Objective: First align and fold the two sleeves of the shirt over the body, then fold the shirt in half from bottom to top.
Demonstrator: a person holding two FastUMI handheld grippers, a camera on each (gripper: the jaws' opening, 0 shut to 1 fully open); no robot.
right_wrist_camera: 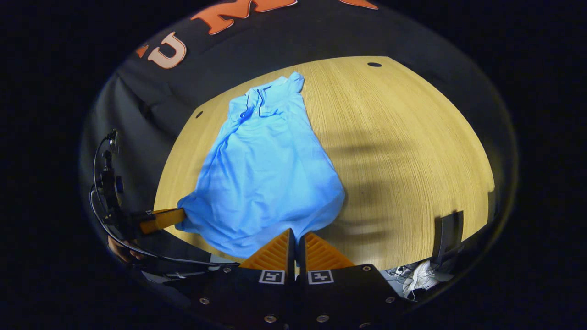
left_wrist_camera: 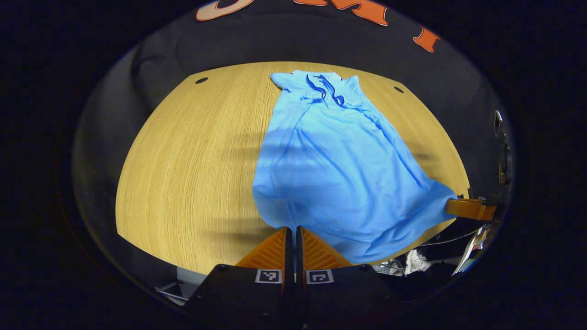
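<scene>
A light blue polo shirt (left_wrist_camera: 339, 169) lies on the wooden table (left_wrist_camera: 192, 174), with its dark-trimmed collar (left_wrist_camera: 325, 89) at the far end and both sleeves tucked in over the body. My left gripper (left_wrist_camera: 293, 229) is shut on the near hem at one bottom corner. My right gripper (left_wrist_camera: 458, 205) pinches the other bottom corner, off to the right. In the right gripper view, that gripper (right_wrist_camera: 296, 233) is shut on the hem of the shirt (right_wrist_camera: 261, 178), and the left gripper (right_wrist_camera: 176, 215) holds the corner at the left. The bottom edge hangs raised and bunched between them.
The table (right_wrist_camera: 412, 160) has small dark holes (left_wrist_camera: 201, 80) (right_wrist_camera: 374, 64) near its far corners. A dark upright object (right_wrist_camera: 447, 233) stands at the near right edge. Cables (right_wrist_camera: 98, 201) and a hand (right_wrist_camera: 120, 250) trail behind the left gripper. White clutter (right_wrist_camera: 419, 275) lies below the table edge.
</scene>
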